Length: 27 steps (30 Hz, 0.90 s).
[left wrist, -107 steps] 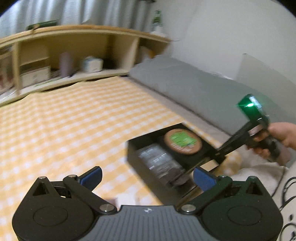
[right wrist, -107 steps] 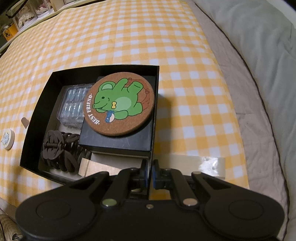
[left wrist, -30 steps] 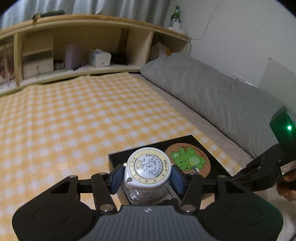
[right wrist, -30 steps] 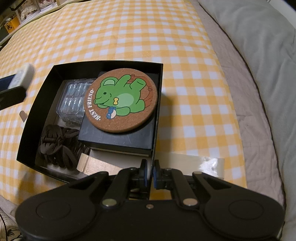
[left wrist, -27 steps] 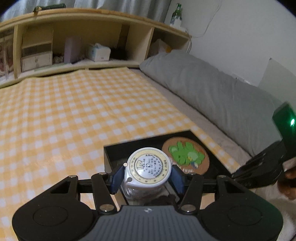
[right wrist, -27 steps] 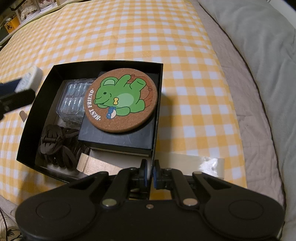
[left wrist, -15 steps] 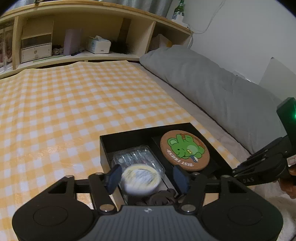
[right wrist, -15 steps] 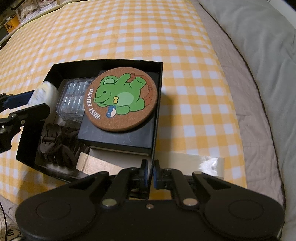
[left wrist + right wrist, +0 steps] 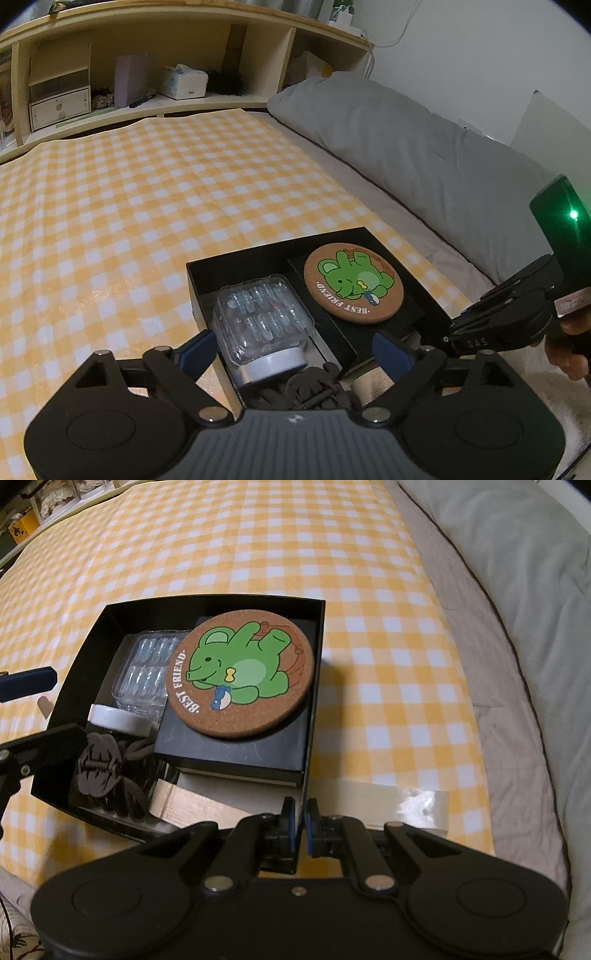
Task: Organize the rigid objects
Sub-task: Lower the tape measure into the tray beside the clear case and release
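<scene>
Fingers (image 9: 195,350) of left gripper (image 9: 295,350) opening, white disc (image 9: 271,365) lying free between them in box (image 9: 207,266)

The round cork coaster (image 9: 240,679) with a green cartoon animal reads "BEST FRIEND", and the black right gripper (image 9: 480,341) bears the letters "DAS".

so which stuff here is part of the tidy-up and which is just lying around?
Job:
- black box, right gripper shut on its wall
- white disc, lying in box; left gripper opening, nothing between its jaws
- bear coaster
- clear plastic case
- dark hair clips

Lying about:
- grey pillow
- tissue box
- shelf
</scene>
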Motion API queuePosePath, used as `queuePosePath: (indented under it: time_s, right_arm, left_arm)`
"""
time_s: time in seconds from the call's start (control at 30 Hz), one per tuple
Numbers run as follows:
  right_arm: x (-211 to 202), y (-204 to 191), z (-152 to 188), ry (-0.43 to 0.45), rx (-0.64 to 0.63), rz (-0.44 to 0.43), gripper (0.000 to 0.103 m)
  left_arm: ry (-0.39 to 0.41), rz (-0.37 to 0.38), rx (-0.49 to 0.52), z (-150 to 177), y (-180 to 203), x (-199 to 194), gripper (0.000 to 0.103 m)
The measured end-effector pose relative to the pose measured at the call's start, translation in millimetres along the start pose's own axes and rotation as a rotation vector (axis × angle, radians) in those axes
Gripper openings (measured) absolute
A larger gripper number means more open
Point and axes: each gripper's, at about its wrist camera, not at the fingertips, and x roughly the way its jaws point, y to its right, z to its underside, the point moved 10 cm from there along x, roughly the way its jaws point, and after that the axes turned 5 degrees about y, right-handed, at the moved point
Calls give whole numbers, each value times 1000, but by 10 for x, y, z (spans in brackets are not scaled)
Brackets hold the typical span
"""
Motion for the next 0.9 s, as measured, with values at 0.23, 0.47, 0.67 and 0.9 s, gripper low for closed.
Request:
queuePosePath:
  time_s: [0.23, 0.47, 0.67, 0.9]
  right_arm:
    - [-6, -5, -1, 0, -1, 0, 7]
    - [-9, -8, 1, -1, -1, 1, 6]
    - [4, -2, 4, -1, -1, 1, 6]
    - [4, -1, 3, -1, -1, 1, 6]
  left_arm:
    - [0, -5, 7, -20, 29, -36, 101]
    - [12, -15, 9, -87, 32, -126, 103]
    - [29, -80, 9, -201, -163, -229, 103]
    - [58, -145, -36, -307, -578, -355, 103]
